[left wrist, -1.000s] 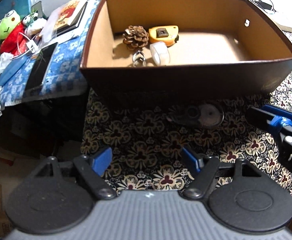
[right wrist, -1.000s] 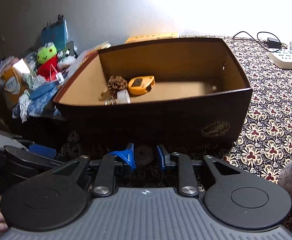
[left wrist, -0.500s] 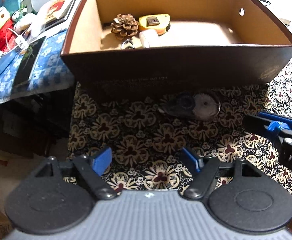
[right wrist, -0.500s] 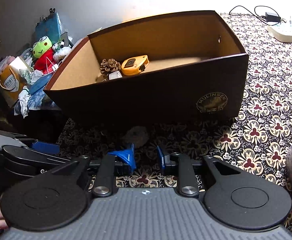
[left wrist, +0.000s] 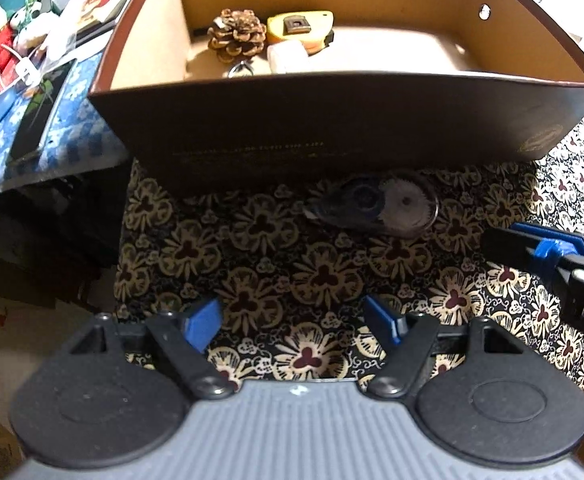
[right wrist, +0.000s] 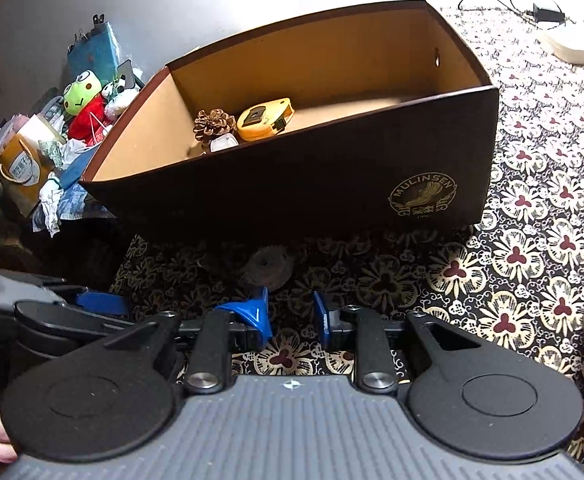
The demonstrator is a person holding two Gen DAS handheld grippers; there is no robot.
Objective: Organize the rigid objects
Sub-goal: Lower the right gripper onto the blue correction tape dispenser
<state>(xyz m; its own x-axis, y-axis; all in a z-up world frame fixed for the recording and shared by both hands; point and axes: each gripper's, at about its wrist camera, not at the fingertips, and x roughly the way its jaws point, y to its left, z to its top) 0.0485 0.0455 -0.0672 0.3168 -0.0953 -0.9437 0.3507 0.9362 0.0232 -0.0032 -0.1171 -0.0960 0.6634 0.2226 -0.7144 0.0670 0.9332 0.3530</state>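
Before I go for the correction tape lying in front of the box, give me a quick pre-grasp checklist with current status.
1. Right hand-held gripper open and empty: ok.
2. Correction tape lying free on the cloth, outside the box: ok.
3. Right gripper lined up with the tape: ok, it sits just ahead of the fingertips.
4. Left hand-held gripper open, holding nothing, clear of the tape: ok.
5. Space in the box: ok, the right part of its floor is bare.
6. Gap between tape and box wall: cannot tell.
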